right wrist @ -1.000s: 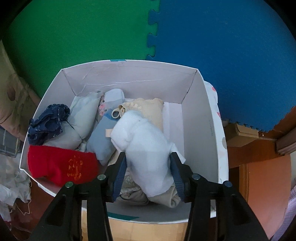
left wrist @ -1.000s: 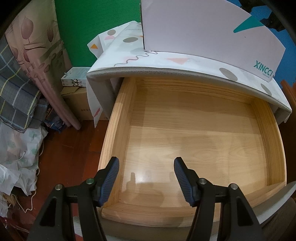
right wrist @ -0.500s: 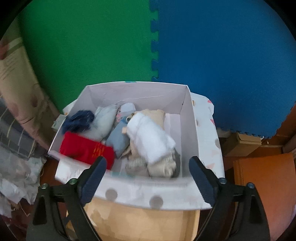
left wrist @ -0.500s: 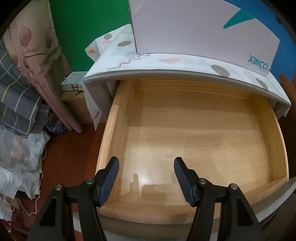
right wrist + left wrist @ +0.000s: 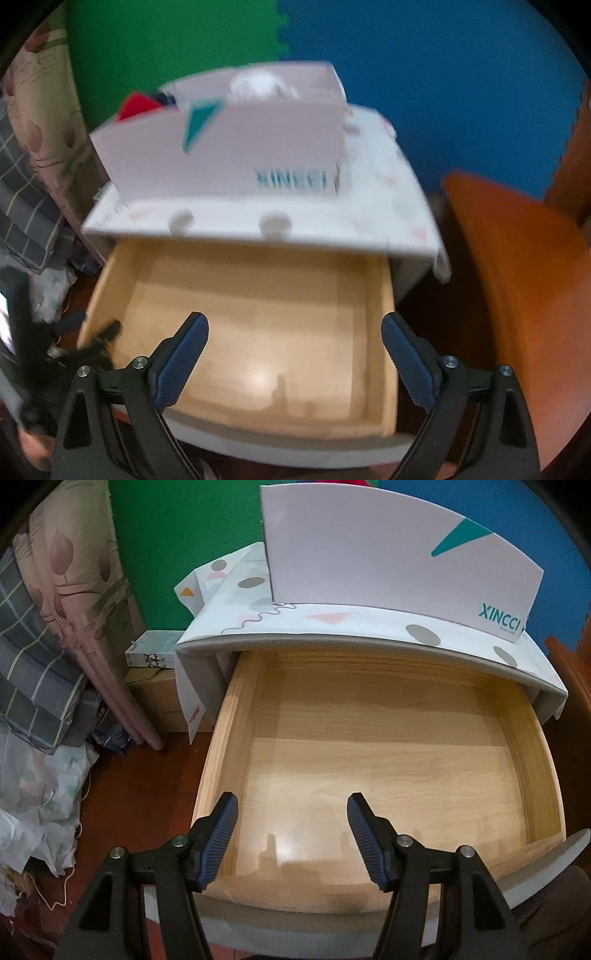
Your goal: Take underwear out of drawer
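Drawer [image 5: 388, 775]: pulled out, bare inside; underwear [image 5: 258, 85] (white bundle, blurred) lies in the box [image 5: 236, 151] on the cabinet; left tool [image 5: 290, 834] half open, empty; right tool [image 5: 295, 358] just opened wide, empty; we judge only closing the drawer squarely remains; the left view hides the box's contents.

The right wrist view is smeared by motion; the lettering on the white box [image 5: 229, 155] cannot be read there; the clothes inside it are reduced to a red patch [image 5: 137, 106] and a white lump [image 5: 258, 85]; in the left wrist view the contents are hidden behind the front wall.
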`<state>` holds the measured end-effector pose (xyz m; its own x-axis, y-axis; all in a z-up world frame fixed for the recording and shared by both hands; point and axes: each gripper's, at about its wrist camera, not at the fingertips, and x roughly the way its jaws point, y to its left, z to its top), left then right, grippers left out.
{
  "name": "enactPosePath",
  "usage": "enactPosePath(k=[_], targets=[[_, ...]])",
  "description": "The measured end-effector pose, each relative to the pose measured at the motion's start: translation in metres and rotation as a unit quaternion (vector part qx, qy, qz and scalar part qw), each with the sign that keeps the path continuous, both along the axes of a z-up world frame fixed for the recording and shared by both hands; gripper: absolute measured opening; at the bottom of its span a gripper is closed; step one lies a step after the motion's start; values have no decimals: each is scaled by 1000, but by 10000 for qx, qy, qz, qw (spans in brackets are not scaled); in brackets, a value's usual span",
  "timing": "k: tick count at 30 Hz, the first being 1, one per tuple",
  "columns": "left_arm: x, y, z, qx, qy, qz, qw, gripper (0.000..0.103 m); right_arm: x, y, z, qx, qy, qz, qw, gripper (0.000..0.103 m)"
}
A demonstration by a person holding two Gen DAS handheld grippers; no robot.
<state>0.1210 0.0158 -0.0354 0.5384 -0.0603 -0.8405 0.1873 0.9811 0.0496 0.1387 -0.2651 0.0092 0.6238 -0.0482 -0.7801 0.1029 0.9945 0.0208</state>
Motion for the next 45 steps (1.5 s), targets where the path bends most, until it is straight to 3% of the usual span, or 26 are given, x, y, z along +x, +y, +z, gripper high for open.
enactPosePath(k=[6,15,45], targets=[[-8,-3,4,57,-125,-19,9999,63,-12,4,-39,-37,-40,165,9998,93],[-11,-9,3,216,-196,-93,9995,63,-10,-8,-60,435,128,51,9990,93],[-11,-12,3,199,-194,-167,9995,63,-5,5,-70,173,443,100,9988,93]])
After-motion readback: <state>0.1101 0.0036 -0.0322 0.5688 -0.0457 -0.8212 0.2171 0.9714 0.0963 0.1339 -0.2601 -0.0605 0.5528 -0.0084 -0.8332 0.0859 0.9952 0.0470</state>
